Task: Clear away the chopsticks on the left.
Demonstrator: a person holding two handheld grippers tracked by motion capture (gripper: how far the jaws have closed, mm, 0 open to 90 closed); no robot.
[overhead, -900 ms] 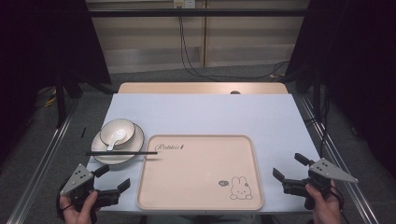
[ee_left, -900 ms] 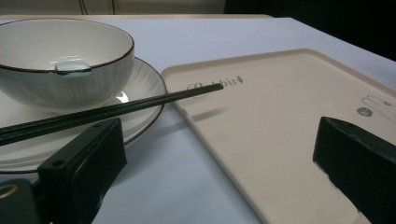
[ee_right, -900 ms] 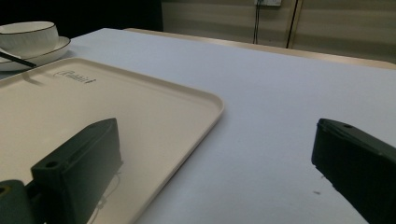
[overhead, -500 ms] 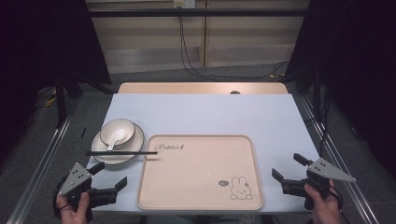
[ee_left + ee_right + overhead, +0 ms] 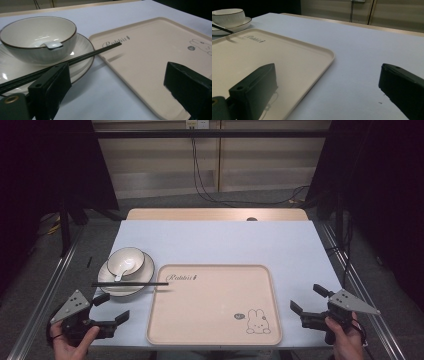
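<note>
My left gripper (image 5: 111,309) has been drifting slightly back toward my edge of the table since a moment ago, while the chopsticks, plate, bowl and tray are all lying where they were.

The chopsticks (image 5: 130,283) are resting across the near rim of the plate (image 5: 107,279), their tips reaching over the tray's (image 5: 215,330) left rim and hanging just beside the printed word at the tray's far-left corner. In the left gripper view they are running from behind my left jaw up toward that word (image 5: 82,55), lying beyond the jaws and not between them. The bowl (image 5: 126,261) is sitting on the plate, just left of the tray, with a white spoon (image 5: 120,274) lying inside it.

My left gripper is hovering near the tray's near-left corner, well short of the chopsticks, its jaws standing wide apart and gripping nothing. My right gripper (image 5: 309,302) is hovering just off the tray's right rim, near the rabbit drawing (image 5: 257,321), jaws likewise spread and empty; in the right gripper view one jaw is standing over the tray (image 5: 287,62) and the other over the pale blue tablecloth (image 5: 225,240), far from the chopsticks (image 5: 222,29).
</note>
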